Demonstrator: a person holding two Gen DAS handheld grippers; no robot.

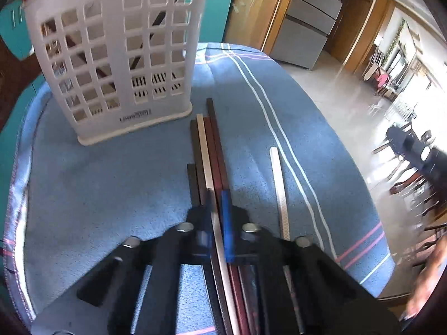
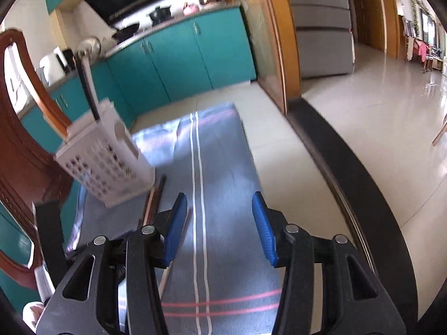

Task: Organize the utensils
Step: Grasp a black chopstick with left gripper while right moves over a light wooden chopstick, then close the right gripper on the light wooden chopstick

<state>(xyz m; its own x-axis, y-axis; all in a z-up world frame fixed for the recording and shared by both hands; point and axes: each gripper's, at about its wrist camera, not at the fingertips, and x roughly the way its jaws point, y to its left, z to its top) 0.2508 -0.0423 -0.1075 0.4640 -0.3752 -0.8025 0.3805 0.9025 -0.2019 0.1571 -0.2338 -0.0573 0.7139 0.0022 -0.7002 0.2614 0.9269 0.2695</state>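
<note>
A white slotted utensil basket (image 1: 111,55) stands upright at the back left of the blue cloth, with dark sticks inside it. Several chopsticks (image 1: 213,145), dark, reddish and one silver, lie side by side in front of it. My left gripper (image 1: 218,206) is shut on the silver chopstick (image 1: 205,150) of that bundle. Another silver chopstick (image 1: 279,184) lies apart to the right. My right gripper (image 2: 220,223) hovers open over the cloth's white stripes with nothing between its blue pads (image 2: 176,229). The basket (image 2: 106,162) is to its left, with chopsticks (image 2: 153,198) beside it.
The blue striped cloth (image 1: 97,195) covers a rounded table, whose edge drops to a tiled floor (image 2: 363,128) on the right. A wooden chair (image 2: 16,153) stands at the left. Teal cabinets (image 2: 181,61) line the back. A person's hand (image 1: 424,287) shows at the lower right.
</note>
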